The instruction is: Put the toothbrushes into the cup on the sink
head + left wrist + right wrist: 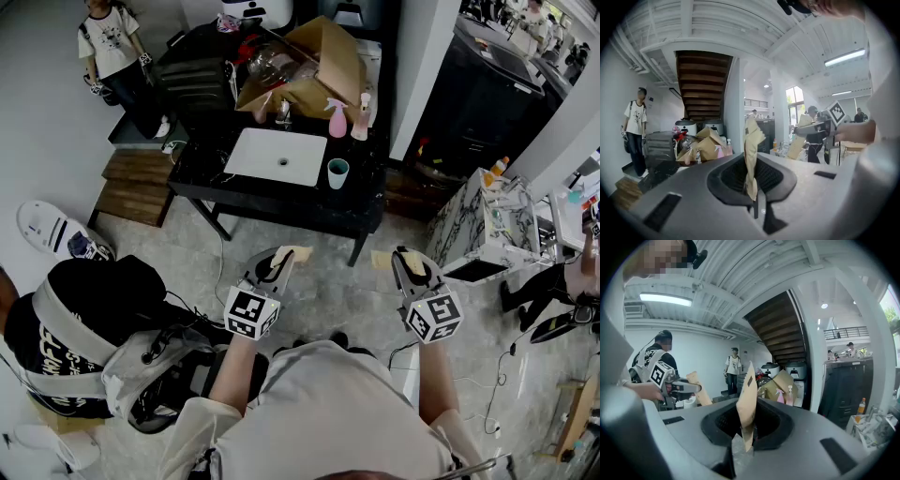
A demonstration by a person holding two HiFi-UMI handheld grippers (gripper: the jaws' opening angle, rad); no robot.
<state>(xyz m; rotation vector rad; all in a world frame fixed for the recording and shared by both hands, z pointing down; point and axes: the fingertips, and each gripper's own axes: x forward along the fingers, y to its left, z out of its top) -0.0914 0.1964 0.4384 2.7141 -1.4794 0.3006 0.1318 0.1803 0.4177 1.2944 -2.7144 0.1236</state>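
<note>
Closest, left tool (280, 257) and right tool (406, 255) each clamp a wrapped toothbrush (751, 150) by one end, ready, I judge, for dropping into the cup (337, 172) by the sink (262, 155), upper centre.

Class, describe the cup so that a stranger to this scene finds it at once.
Find the black table ahead of the person, with a white sink set in its top. The cup stands just right of the sink, near the front edge. It is teal, short and open-topped, unlike the spray bottles behind it.
</note>
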